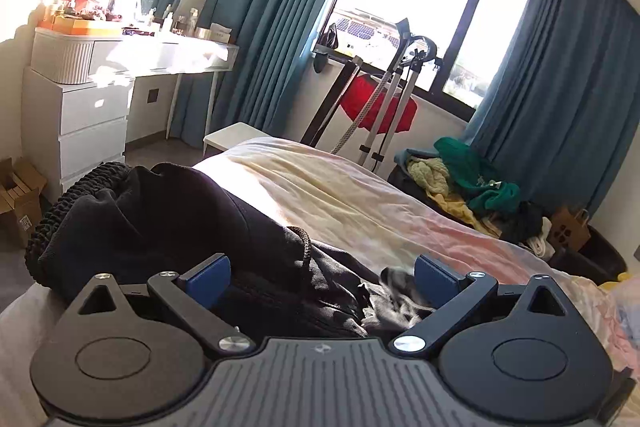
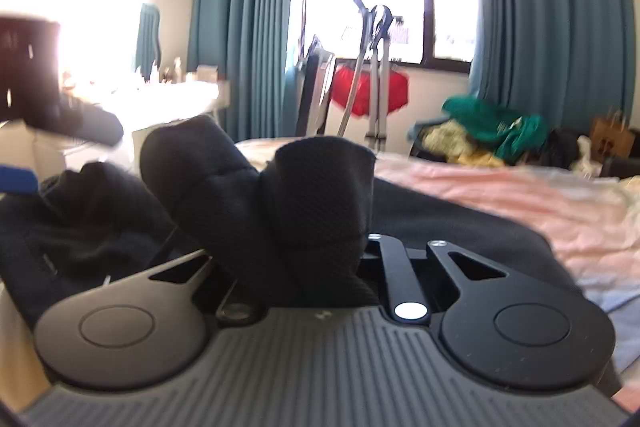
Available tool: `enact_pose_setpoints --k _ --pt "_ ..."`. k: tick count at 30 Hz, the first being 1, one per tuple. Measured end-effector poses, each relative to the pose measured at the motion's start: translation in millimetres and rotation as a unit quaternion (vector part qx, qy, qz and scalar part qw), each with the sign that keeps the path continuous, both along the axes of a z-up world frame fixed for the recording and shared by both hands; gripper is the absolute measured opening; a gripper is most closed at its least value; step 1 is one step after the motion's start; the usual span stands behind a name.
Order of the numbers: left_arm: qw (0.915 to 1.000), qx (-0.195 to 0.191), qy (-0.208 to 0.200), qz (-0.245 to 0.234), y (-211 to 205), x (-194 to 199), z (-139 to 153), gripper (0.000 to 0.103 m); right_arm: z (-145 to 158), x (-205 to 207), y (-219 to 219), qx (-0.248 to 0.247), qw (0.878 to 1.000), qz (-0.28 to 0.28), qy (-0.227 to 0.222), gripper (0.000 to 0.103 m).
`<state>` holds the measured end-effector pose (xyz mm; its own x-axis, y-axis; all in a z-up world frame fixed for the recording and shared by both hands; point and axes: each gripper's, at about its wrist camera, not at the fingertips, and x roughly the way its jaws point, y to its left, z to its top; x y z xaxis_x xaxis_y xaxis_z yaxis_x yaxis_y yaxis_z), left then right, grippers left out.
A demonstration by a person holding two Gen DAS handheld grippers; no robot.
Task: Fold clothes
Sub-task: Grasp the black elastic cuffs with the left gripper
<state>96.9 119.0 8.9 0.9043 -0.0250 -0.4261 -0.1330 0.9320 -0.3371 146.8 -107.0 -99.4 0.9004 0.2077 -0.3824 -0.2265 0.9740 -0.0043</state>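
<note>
A black garment (image 1: 160, 215) with a ribbed elastic band and a drawstring lies bunched on the near left part of the bed (image 1: 340, 187). My left gripper (image 1: 322, 277) is open, its blue pads (image 1: 210, 277) spread on either side of the black cloth. In the right wrist view my right gripper (image 2: 320, 227) is shut on a fold of the same black garment (image 2: 320, 195), which bulges up over the fingers and hides them. The left gripper's blue pad shows at that view's left edge (image 2: 16, 179).
The bed has a cream and pink sheet. A white dresser (image 1: 80, 119) and vanity table stand at the left. A garment steamer stand (image 1: 384, 99) with a red cloth is at the window. A clothes pile (image 1: 472, 183) lies right of the bed.
</note>
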Motion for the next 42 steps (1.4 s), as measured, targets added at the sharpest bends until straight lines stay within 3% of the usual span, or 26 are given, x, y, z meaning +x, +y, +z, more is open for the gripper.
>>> enact_pose_setpoints --k 1,2,4,5,7,8,9,13,17,22,27,29,31,36,39,42 --pt "1.0000 0.000 0.002 -0.003 -1 1 -1 0.100 -18 9 5 -0.012 0.999 0.014 0.044 0.016" --pt "1.0000 0.002 0.006 -0.005 -2 1 -3 0.100 -32 12 7 -0.019 0.998 0.022 0.060 0.017" --pt "0.9999 0.008 0.007 -0.011 -5 3 -6 0.100 -43 6 9 -0.024 0.999 0.025 0.038 0.018" --pt "0.9998 0.010 0.007 -0.016 -6 4 -7 0.100 -41 4 8 -0.017 0.999 0.027 0.034 0.025" --pt "0.9995 0.011 0.006 -0.029 -10 8 -10 0.100 -35 4 5 0.008 0.998 0.046 0.046 0.051" --pt "0.9993 0.004 0.007 -0.036 -11 10 -13 0.100 -32 3 5 0.014 0.996 0.065 0.056 0.082" --pt "0.9990 -0.002 0.009 -0.043 -13 13 -16 0.100 -28 1 4 0.019 0.994 0.085 0.064 0.102" --pt "0.9976 -0.009 0.022 -0.065 -23 21 -30 0.100 -8 -26 -4 -0.005 0.987 0.149 0.066 0.103" --pt "0.9951 0.062 0.034 -0.070 -49 25 -41 0.100 23 -55 -50 0.016 0.986 0.152 0.063 0.103" --pt "0.9877 0.126 0.055 -0.075 -76 29 -61 0.100 13 -44 -110 0.055 0.995 0.051 0.058 0.103" --pt "0.9779 0.168 0.100 -0.074 -94 41 -93 0.100 -8 -24 -168 0.096 0.992 -0.062 0.057 0.101" --pt "0.9732 0.182 0.119 -0.074 -99 47 -106 0.100 -35 -12 -173 0.118 0.985 -0.074 0.102 0.102" --pt "0.9723 0.185 0.125 -0.070 -101 48 -113 0.100 -55 -3 -170 0.131 0.979 -0.067 0.140 0.103" --pt "0.9745 0.175 0.128 -0.059 -94 31 -103 0.098 -62 -5 -160 0.100 0.984 -0.063 0.131 0.103" --pt "0.9790 0.150 0.129 -0.050 -77 15 -83 0.098 -59 -8 -164 0.105 0.984 -0.062 0.131 0.103" --pt "0.9852 0.095 0.137 -0.039 -48 -1 -56 0.099 -56 -13 -166 0.104 0.984 -0.061 0.133 0.103"
